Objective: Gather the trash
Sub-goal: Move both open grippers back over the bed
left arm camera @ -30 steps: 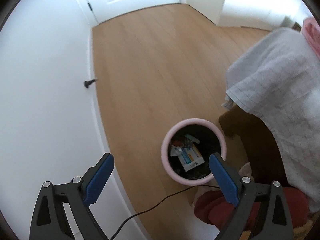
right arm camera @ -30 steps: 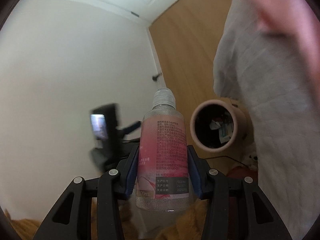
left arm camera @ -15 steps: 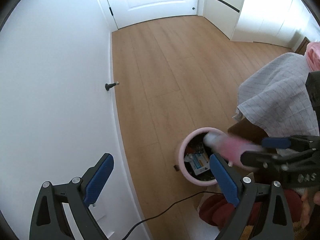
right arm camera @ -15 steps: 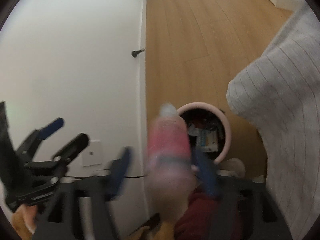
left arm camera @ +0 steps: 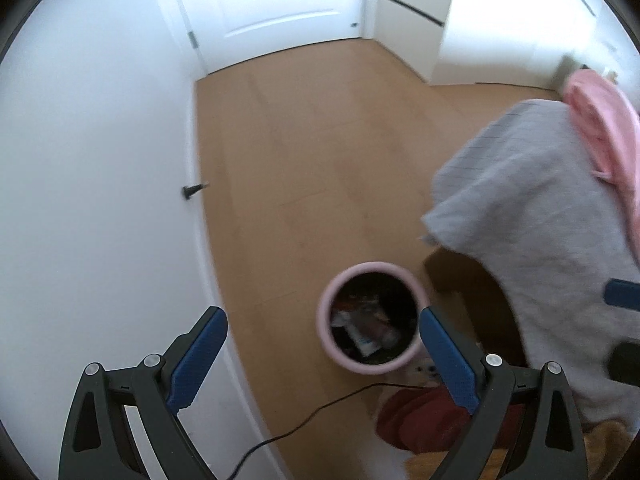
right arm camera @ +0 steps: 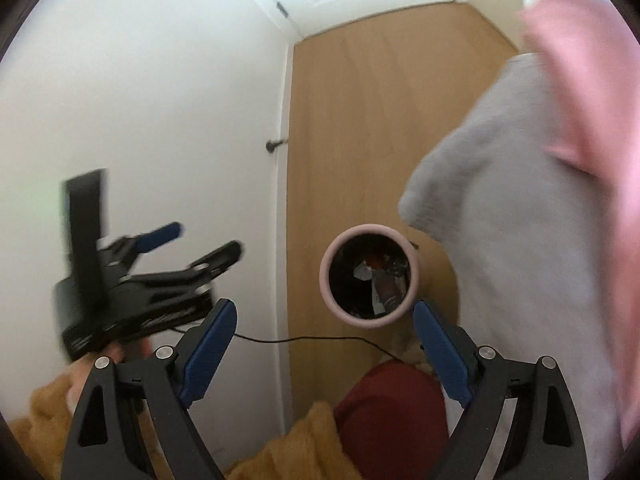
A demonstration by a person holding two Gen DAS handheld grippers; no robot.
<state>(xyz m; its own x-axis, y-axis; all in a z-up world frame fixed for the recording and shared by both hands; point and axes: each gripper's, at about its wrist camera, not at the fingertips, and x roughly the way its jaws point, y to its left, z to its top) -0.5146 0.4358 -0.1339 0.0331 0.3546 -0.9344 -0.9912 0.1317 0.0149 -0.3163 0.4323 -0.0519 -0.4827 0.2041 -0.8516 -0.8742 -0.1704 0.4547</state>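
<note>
Right wrist view: right claw (right arm camera: 322,344) has just been opening, now wide with nothing between its jaws; left claw (left arm camera: 322,354) also gapes empty; below, the pink-rimmed bin (right arm camera: 370,322) on the floor (right arm camera: 360,120) holds the trash (right arm camera: 380,276).

The right gripper (right arm camera: 322,344) is seen with nothing between its jaws, which have just been opening. Past them a pink-rimmed bin (right arm camera: 370,322) of trash stands on the wood floor (right arm camera: 360,128) — the left gripper (right arm camera: 192,250) is blurred at left.
</note>
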